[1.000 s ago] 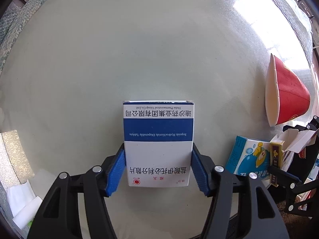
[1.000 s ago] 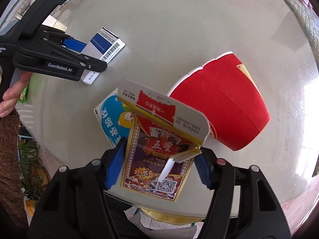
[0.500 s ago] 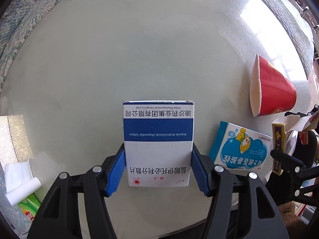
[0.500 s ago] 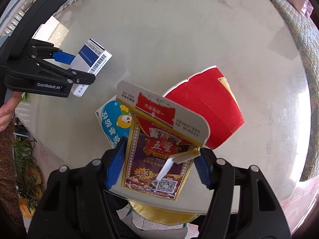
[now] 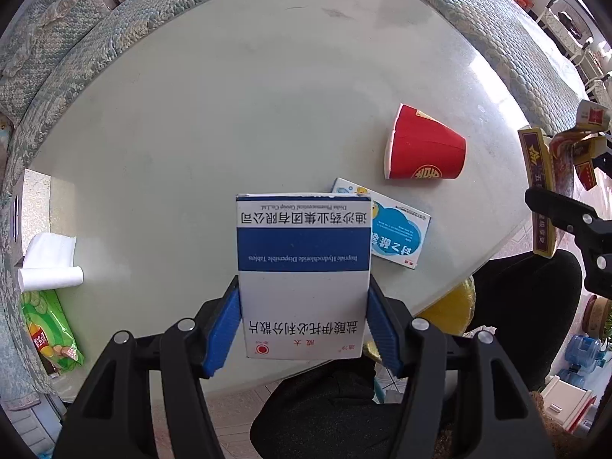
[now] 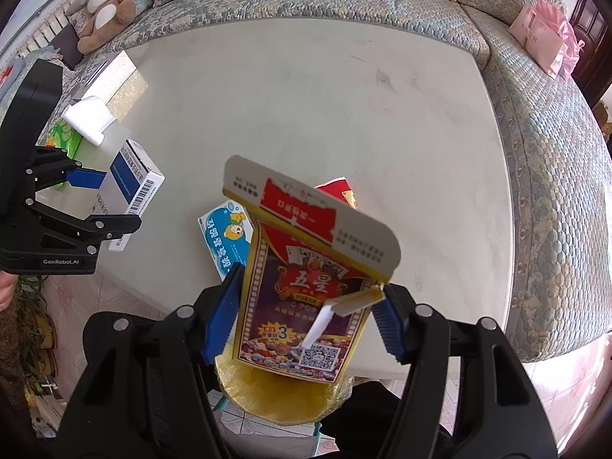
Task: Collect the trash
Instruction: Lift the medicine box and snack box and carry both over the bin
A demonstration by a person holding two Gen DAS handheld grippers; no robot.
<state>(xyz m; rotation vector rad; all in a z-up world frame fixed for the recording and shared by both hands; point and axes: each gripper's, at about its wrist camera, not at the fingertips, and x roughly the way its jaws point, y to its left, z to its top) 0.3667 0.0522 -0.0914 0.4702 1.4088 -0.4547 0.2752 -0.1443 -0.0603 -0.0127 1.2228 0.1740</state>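
Note:
My left gripper (image 5: pixel 304 321) is shut on a white and blue medicine box (image 5: pixel 303 267), held above the near edge of the pale table (image 5: pixel 229 114); the box also shows in the right wrist view (image 6: pixel 130 187). My right gripper (image 6: pixel 306 306) is shut on an opened playing-card box (image 6: pixel 306 298) with its flap up, also seen in the left wrist view (image 5: pixel 543 191). A red paper cup (image 5: pixel 424 149) lies on its side on the table. A light blue medicine box (image 5: pixel 397 233) lies flat beside it, near the table edge.
A yellow round bin (image 6: pixel 283 394) sits below the table edge under the card box. A white tissue roll (image 5: pixel 49 264) and a green snack bag (image 5: pixel 49 329) lie at the table's left. A sofa (image 6: pixel 554 153) curves around the table, with a teddy bear (image 6: pixel 103 11) and a pink bag (image 6: pixel 543 38).
Both grippers have pulled back and up from the table with their boxes still held. The table, cup and blue box now look smaller and farther; the yellow bin has come into view.

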